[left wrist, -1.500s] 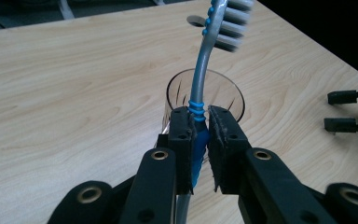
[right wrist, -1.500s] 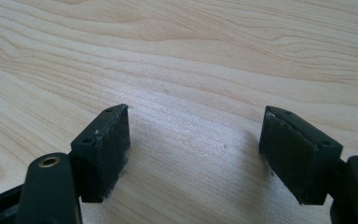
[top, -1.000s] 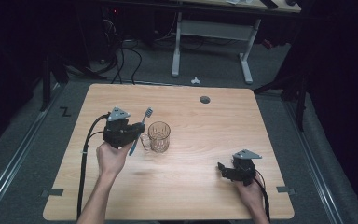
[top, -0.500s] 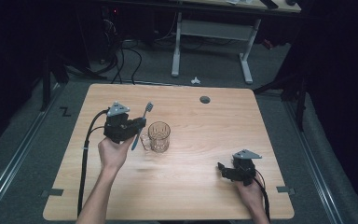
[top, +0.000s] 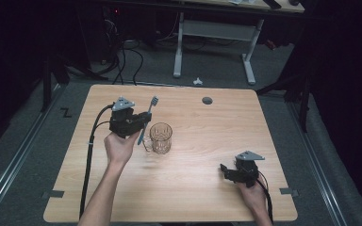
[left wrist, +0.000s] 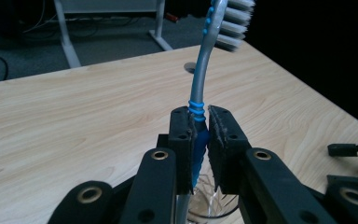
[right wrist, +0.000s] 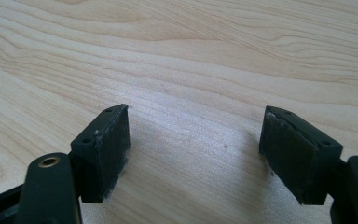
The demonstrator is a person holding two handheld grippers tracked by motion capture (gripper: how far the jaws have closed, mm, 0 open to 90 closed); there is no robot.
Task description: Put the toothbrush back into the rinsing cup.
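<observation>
Gripping a blue-and-grey toothbrush (left wrist: 199, 88) by its handle, the left tongs (top: 140, 123) hold it just left of the glass mug (top: 160, 138), bristles up and tilted away from the person. The left gripper view shows the pads clamped on the blue grip above the mug's rim. Well right of the mug, the right tongs (right wrist: 193, 154) sit spread wide over bare bench (right wrist: 182, 56).
</observation>
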